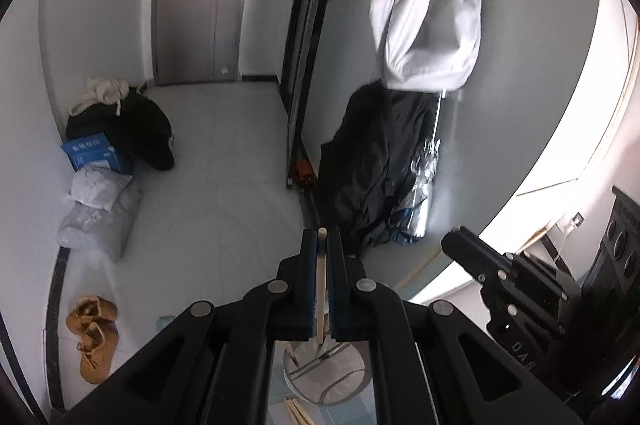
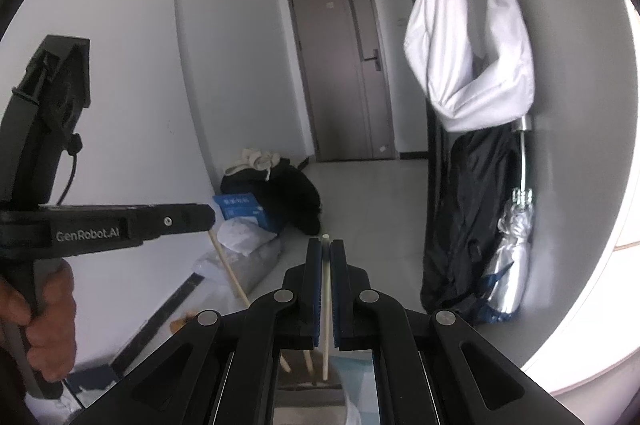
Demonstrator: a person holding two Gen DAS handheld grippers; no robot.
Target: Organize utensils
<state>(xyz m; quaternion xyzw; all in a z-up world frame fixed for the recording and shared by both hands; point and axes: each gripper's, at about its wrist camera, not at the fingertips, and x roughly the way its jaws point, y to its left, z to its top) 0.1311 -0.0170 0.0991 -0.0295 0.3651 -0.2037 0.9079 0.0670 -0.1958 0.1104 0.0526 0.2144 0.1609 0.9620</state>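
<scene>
Both grippers, the left gripper (image 1: 322,249) and right gripper (image 2: 326,257), look like matt black plastic with dull metal rivets. Each pinches a smooth chopstick: the left chopstick (image 1: 321,289) looks like pale bare wood, while the right chopstick (image 2: 326,297) is off-white, can't tell the material. The hanging bag (image 1: 428,17) is soft white cloth, the umbrella (image 2: 512,265) shiny crinkled silver fabric. The boots (image 1: 94,337) look like tan suede. The floor (image 1: 224,153) is smooth, slightly glossy tile.

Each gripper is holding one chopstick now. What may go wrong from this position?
The left gripper and right gripper each pinch one thin chopstick lengthwise, so a stick might swivel or slip out. The metal container sits almost hidden under the left gripper, so aiming into it is difficult.
</scene>
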